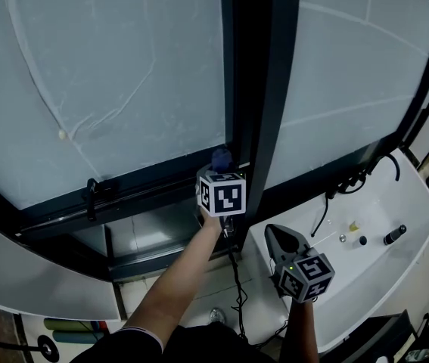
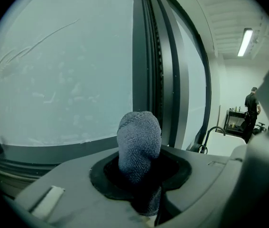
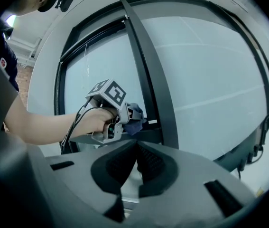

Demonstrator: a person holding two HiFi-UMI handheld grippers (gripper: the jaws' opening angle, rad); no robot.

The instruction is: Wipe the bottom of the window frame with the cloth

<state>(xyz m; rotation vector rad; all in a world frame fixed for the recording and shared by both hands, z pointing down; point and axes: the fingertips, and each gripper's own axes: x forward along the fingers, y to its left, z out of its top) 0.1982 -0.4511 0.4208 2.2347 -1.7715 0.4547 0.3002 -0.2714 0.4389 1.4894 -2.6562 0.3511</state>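
Note:
A blue-grey cloth [image 2: 139,147] sticks up from the jaws of my left gripper [image 2: 142,177], which is shut on it. In the head view the left gripper [image 1: 222,174] holds the cloth [image 1: 221,157] against the dark bottom rail of the window frame [image 1: 146,193], right beside the vertical mullion [image 1: 263,89]. The right gripper view shows the cloth [image 3: 135,125] touching that rail [image 3: 149,136]. My right gripper [image 1: 275,234] hangs lower and to the right, over the sink's edge, shut with nothing in it [image 3: 136,161].
A white sink [image 1: 396,203] with a dark faucet [image 1: 350,180] and small items stands at the right. A black latch [image 1: 91,193] sits on the lower frame at the left. Cables [image 1: 237,282] hang below the left gripper. A person [image 2: 252,106] stands far off.

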